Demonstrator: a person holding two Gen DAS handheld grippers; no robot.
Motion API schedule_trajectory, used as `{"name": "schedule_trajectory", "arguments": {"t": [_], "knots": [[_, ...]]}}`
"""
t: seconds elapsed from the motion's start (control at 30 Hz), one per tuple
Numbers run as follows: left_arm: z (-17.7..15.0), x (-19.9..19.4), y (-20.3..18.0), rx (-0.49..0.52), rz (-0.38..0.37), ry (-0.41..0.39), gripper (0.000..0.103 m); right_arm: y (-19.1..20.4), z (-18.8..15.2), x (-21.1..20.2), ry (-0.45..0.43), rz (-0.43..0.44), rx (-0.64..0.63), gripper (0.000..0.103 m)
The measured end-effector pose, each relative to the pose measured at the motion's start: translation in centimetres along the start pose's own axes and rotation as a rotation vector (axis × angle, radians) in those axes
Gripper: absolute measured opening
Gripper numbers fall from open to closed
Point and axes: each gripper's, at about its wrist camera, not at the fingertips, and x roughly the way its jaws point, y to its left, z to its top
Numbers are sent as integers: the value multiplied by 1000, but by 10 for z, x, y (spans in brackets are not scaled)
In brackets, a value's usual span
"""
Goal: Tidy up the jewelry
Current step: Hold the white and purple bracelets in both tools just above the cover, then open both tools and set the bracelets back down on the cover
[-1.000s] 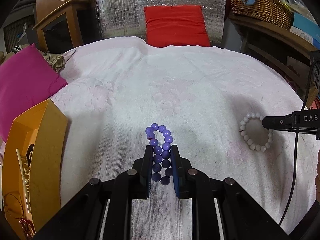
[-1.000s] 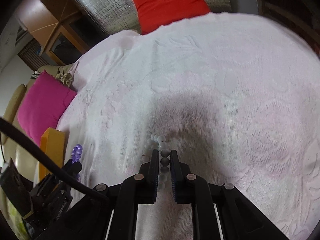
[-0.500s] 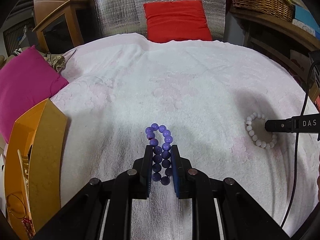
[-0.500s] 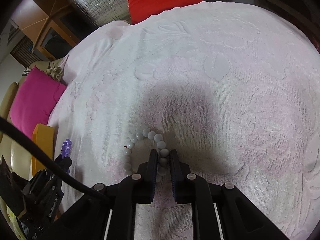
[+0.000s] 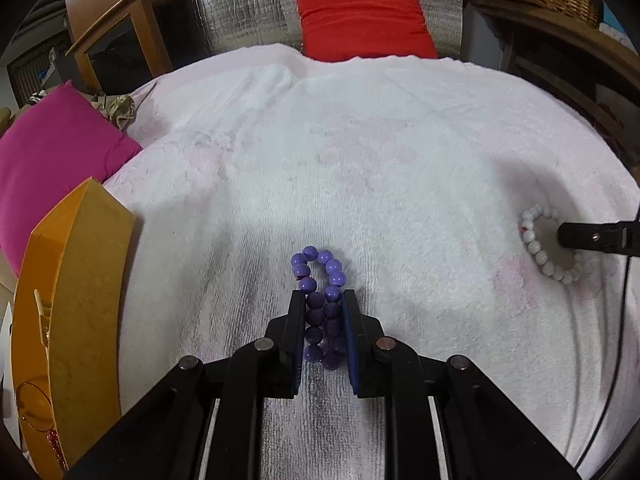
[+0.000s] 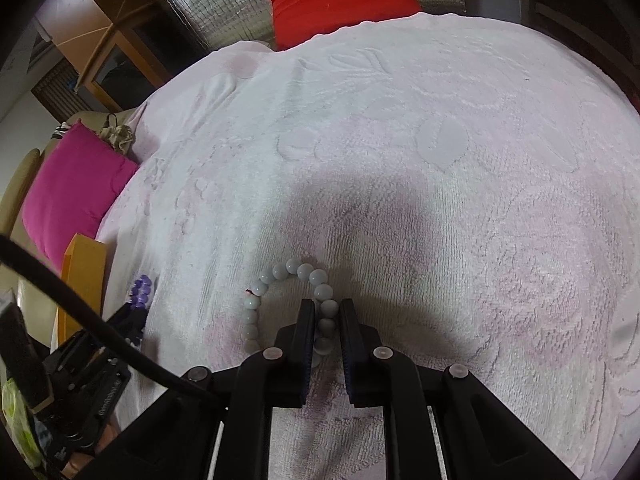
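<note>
Purple bracelet clamped in left gripper jaws, nearly closed. White bracelet pinched by right gripper, on towel.

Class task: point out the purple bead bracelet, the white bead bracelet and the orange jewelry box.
purple bead bracelet [image 5: 320, 280]: left wrist view, loop beyond the gripper.
white bead bracelet [image 6: 304, 270]: right wrist view, top bead.
orange jewelry box [image 5: 80, 280]: left wrist view, outer side wall.

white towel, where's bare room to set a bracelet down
The white towel is bare from the purple bracelet back to the red cushion, and between the purple bracelet and the white bracelet. The left edge is crowded by the orange box and the pink cushion.
</note>
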Motion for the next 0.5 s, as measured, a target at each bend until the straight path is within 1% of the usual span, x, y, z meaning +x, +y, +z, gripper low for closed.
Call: {"name": "schedule_trajectory", "arguments": {"t": [0.03, 0.07, 0.1, 0.13, 0.17, 0.2, 0.33, 0.4, 0.5], "knots": [[0, 0, 0, 0, 0, 1, 19, -1, 0, 0, 3, 5, 6, 16], [0, 1, 0, 1, 3, 1, 22, -1, 1, 1, 3, 8, 10, 16], [1, 0, 0, 3, 4, 2, 31, -2, 1, 1, 6, 11, 13, 16], [1, 0, 0, 4, 5, 2, 37, -3, 2, 2, 8, 15, 17, 16], [1, -1, 1, 4, 8, 1, 47, -4, 2, 2, 11, 22, 25, 16], [1, -2, 2, 2, 10, -4, 52, -6, 3, 3, 14, 29, 35, 16], [3, -8, 10, -12, -27, -11, 61, -10, 4, 4, 24, 53, 72, 16], [2, -10, 15, -16, -54, -7, 68, -13, 5, 5, 28, 62, 88, 16], [0, -13, 21, -12, -84, 1, 72, -16, 6, 4, 34, 72, 107, 16]]}}
